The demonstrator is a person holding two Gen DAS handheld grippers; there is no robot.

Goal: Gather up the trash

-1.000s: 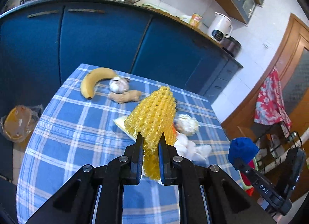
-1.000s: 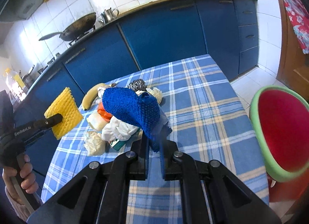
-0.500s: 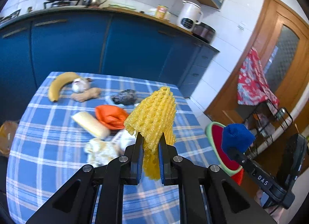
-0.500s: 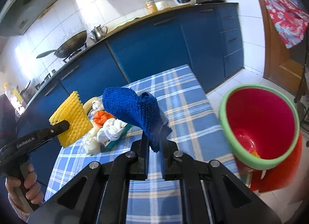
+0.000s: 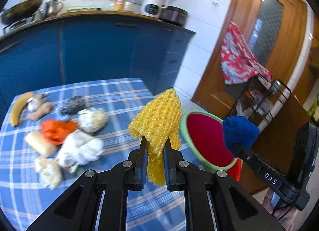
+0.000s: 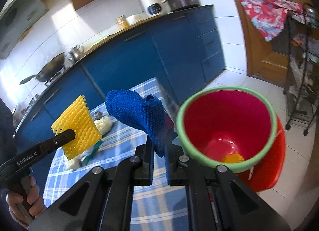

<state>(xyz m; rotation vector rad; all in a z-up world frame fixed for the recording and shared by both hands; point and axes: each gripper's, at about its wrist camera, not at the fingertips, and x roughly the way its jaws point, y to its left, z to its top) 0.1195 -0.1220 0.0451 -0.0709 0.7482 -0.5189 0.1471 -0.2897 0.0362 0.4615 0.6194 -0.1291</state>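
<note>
A: What do the tools grip?
B: The left gripper [image 5: 155, 146] is clamped on a yellow foam fruit net [image 5: 157, 119]; the right gripper [image 6: 159, 152] pinches a blue knitted cloth [image 6: 137, 111].
A: And the bin?
B: The red green-rimmed plastic bucket [image 6: 225, 91] stands at two o'clock off the right gripper, beside the blue checked table [image 6: 127, 139].

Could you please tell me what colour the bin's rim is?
Light green rim, red inside; clearest in the right wrist view.

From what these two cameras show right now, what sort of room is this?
Most likely a home kitchen. A counter over blue cabinets carries a wok on a stove and a white electric kettle. In front stands a table with a blue checked cloth, with a banana and scraps on it.
</note>
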